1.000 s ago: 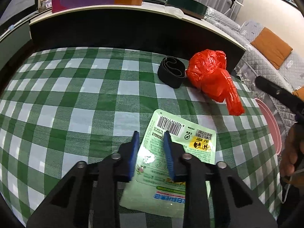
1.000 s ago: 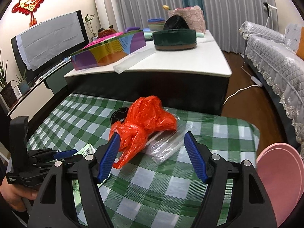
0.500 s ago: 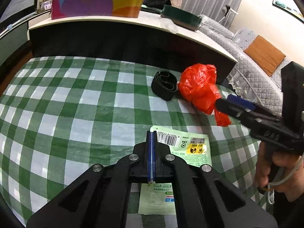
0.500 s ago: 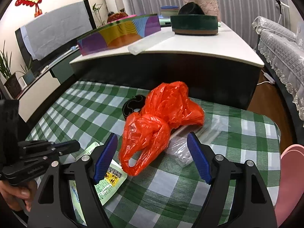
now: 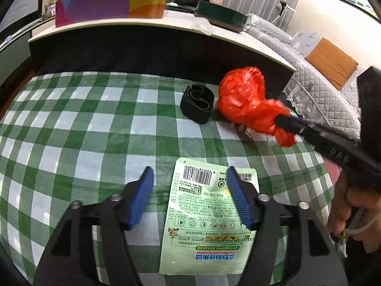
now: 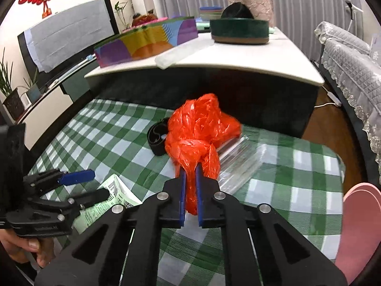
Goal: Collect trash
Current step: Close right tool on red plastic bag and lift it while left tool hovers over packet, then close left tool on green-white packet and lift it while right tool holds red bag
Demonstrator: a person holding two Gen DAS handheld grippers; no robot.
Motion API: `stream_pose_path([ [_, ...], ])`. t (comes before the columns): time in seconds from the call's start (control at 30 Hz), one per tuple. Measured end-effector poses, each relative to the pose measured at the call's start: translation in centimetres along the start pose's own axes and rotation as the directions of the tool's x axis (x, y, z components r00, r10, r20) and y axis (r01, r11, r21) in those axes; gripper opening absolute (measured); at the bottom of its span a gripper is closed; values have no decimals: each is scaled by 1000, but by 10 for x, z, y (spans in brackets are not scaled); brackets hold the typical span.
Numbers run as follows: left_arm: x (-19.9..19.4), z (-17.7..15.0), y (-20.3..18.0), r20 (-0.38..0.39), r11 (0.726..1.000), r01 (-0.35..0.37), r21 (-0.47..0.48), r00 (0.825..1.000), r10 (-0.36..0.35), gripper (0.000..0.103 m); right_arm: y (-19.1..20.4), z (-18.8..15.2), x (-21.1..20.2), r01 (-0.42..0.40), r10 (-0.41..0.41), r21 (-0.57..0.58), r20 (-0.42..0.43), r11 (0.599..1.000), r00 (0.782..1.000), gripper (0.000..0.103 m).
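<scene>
The right claw [image 6: 189, 191] has just been closing and now pinches the lower tail of the red plastic bag [image 6: 198, 134], whose crumpled bulk rises up and away from the tips toward the far edge of the counter [image 5: 71, 128]. The left claw [image 5: 189, 196] has just been opening and stands wide with nothing gripped; the green wrapper [image 5: 209, 217] lies flat on the checked cloth right under it, between the two blue pads. The wrapper's long side runs straight out along the line the left claw points, barcode end farthest away, so the pads straddle its narrow width. That is the relation the next move seems to turn on: the left claw is plainly the nearer one to the wrapper, and a flat sheet probably needs a pad under an edge. Just beyond the bag sit a black coiled band [image 5: 197, 106] on one side and a clear plastic wrapper [image 6: 240, 159] on the other.
</scene>
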State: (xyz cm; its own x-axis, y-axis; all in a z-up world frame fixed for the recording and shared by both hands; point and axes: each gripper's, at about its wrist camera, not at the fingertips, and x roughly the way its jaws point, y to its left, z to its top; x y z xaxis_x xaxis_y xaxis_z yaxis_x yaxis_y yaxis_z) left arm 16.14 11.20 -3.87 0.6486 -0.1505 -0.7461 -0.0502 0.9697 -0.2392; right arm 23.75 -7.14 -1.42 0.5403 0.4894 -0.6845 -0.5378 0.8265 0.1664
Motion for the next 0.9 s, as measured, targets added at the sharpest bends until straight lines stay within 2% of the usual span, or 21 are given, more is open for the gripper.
stream_pose_path([
  [0.1,-2,-2,-4,-3,1000,-2,2,1000,2,67,-1,4,-13,8,-7,-5,27,1000,1000,7],
  [0.17,-4,-4,-8,-3,1000,-4,9,1000,4,76,-1,5,-23,12,-12,-9,42,1000,999,7],
  [0.27,-6,-10,-17,-7,999,-31,40,999,32,80,-1,3,-34,19,-18,-15,45,1000,999,6],
  [0.4,-2,-18,-17,-45,999,-30,37,998,31,82,-6,-1,-52,26,-26,-4,43,1000,999,6],
  [0.5,0,-22,-16,-68,999,-32,32,997,34,82,-13,-1,-73,36,-37,13,54,999,998,6],
  [0.67,-2,-25,-26,-78,998,-44,53,996,48,93,-22,-4,-115,62,-63,17,83,998,995,6],
  [0.77,-1,-30,-37,-82,993,-80,84,993,87,95,-31,-10,-137,83,-85,22,98,996,992,6],
  [0.9,3,-37,-51,-99,988,-93,124,989,106,95,-47,-21,-158,108,-113,53,120,993,986,6],
])
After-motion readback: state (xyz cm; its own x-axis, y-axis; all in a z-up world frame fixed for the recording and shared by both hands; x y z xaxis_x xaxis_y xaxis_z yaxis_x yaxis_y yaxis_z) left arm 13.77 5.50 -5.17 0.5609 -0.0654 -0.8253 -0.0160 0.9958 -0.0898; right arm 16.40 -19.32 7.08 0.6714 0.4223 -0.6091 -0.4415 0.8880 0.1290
